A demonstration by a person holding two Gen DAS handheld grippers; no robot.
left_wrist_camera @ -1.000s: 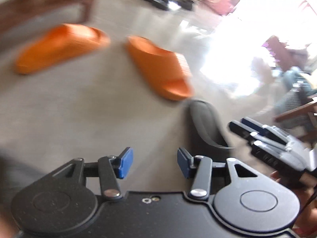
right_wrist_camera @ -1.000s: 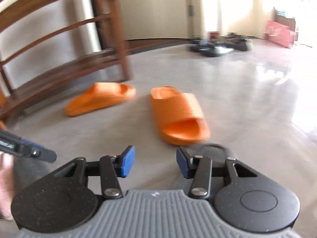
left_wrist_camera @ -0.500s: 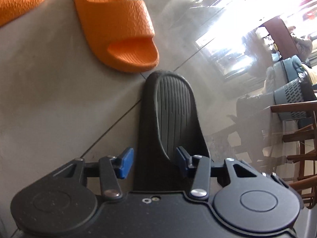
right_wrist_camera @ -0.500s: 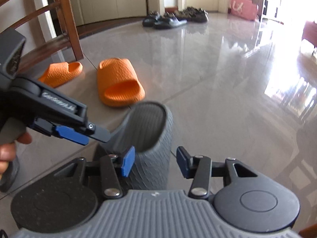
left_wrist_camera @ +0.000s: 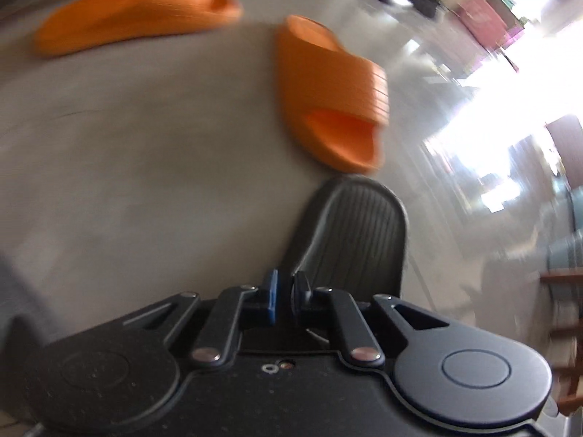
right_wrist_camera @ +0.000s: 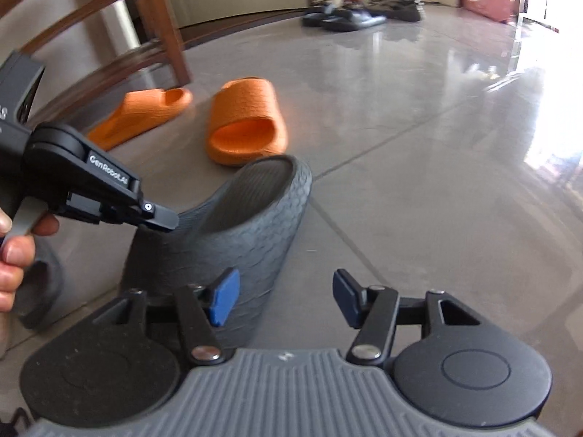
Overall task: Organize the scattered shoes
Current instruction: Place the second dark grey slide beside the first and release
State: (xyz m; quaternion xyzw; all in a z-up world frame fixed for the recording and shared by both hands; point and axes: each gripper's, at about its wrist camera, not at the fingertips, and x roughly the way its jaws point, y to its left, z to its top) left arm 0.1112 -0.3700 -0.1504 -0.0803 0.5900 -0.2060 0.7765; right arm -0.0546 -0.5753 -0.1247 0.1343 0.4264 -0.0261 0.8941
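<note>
- In the left wrist view, our left gripper [left_wrist_camera: 284, 296] sits at the bottom centre with its blue pads nearly together, pinched on the near edge of the dark grey slipper [left_wrist_camera: 351, 240]; the picture is blurred, but a thin strip of the slipper's rim seems caught between them.
- In the right wrist view, our right gripper [right_wrist_camera: 282, 300] fills the bottom of the frame, its jaws opening wide with nothing pressed between the pads; its left pad lies just beside the slipper's scaled outer wall, and we cannot tell whether it touches.
- In that same view the dark grey slipper [right_wrist_camera: 233, 240] stands tilted at lower centre left, its opening turned up and away from us, and the left gripper [right_wrist_camera: 160, 218] reaches in from the left edge to its rim.
- At the far left edge a person's hand [right_wrist_camera: 14, 251] wraps the left gripper's handle, and a second dark slipper [right_wrist_camera: 40, 291] lies on the floor below it, partly hidden.
- Just beyond the grey slipper, at frame centre, lies an orange slipper [right_wrist_camera: 246, 120], its open end towards us; a second orange slipper [right_wrist_camera: 144, 114] lies to its left, near the wooden rack [right_wrist_camera: 171, 32].
- The grey tiled floor [right_wrist_camera: 419, 167] runs on to the top of the frame, where a cluster of dark shoes [right_wrist_camera: 360, 12] sits, well apart from everything else.
</note>
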